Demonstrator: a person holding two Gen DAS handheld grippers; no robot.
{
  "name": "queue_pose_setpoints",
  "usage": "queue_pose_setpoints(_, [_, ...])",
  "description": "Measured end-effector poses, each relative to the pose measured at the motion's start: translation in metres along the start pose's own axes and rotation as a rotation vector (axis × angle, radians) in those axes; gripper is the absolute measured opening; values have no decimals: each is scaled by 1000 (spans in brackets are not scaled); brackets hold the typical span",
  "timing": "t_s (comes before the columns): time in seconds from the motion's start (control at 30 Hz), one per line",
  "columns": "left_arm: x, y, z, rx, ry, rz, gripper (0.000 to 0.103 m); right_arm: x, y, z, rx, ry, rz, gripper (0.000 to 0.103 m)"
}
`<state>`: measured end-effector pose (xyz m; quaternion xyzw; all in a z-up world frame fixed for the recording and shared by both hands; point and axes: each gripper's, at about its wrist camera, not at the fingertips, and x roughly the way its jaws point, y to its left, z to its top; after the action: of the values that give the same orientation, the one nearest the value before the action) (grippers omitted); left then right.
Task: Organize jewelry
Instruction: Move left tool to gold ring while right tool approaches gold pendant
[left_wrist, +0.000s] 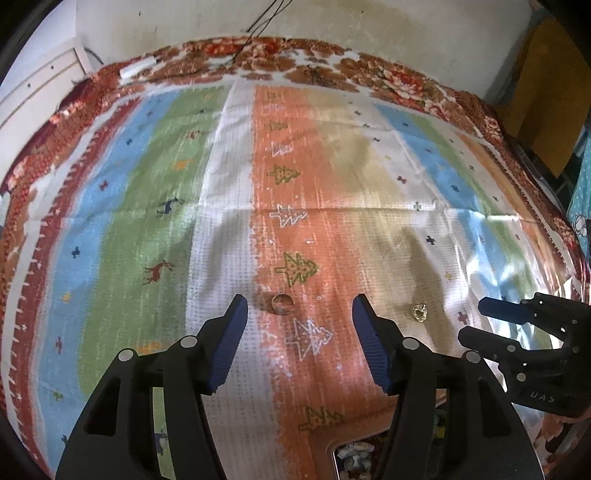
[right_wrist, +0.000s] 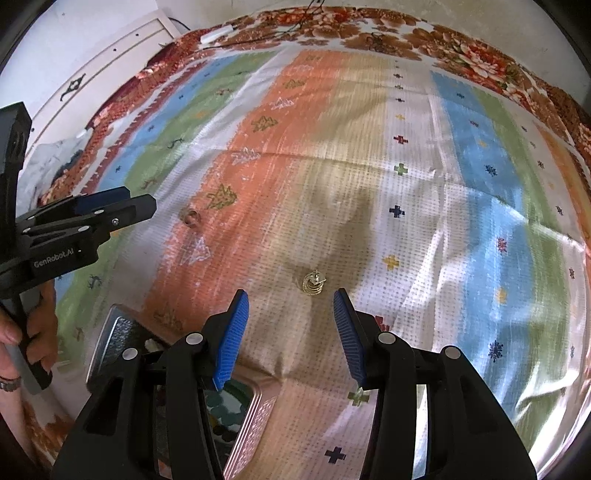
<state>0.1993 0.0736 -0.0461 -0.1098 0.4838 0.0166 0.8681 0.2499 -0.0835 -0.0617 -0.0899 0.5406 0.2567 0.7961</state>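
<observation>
A small metal ring (left_wrist: 282, 303) lies on the orange stripe of the patterned cloth, just ahead of my left gripper (left_wrist: 300, 311), whose blue pads stand open with nothing between them. To its right lies a gold wire ornament (left_wrist: 419, 312). In the right wrist view the same gold ornament (right_wrist: 314, 283) sits just beyond my right gripper (right_wrist: 291, 303), which is open and empty. The ring (right_wrist: 190, 217) shows farther left, near the left gripper (right_wrist: 122, 208). The right gripper (left_wrist: 480, 321) appears at the right edge of the left wrist view.
A striped cloth (left_wrist: 229, 236) with tree and cross motifs covers the table. An open jewelry box (right_wrist: 243, 417) with a patterned rim sits at the near edge below the grippers. A hand (right_wrist: 22, 332) holds the left gripper's handle. White cabinet (right_wrist: 110, 48) stands at the far left.
</observation>
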Motion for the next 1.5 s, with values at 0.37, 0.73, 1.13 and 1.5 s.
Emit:
queue_pose_setpoints(0.37, [29,8,8,-29,81,-23,60,19,-4,5,1,49,-12,48])
queue_pose_setpoints(0.73, [54,7,9,-2,145,-8,61,36,-8,10,-3,86,-23,48])
queue_pose_setpoints(1.13, [72,10,8,11,181,11,61,58,-11,13,-2,135,-29,48])
queue_pose_setpoints(1.5, [83,9,10,36,196,29,61,75,-13,19,3,171,-30,48])
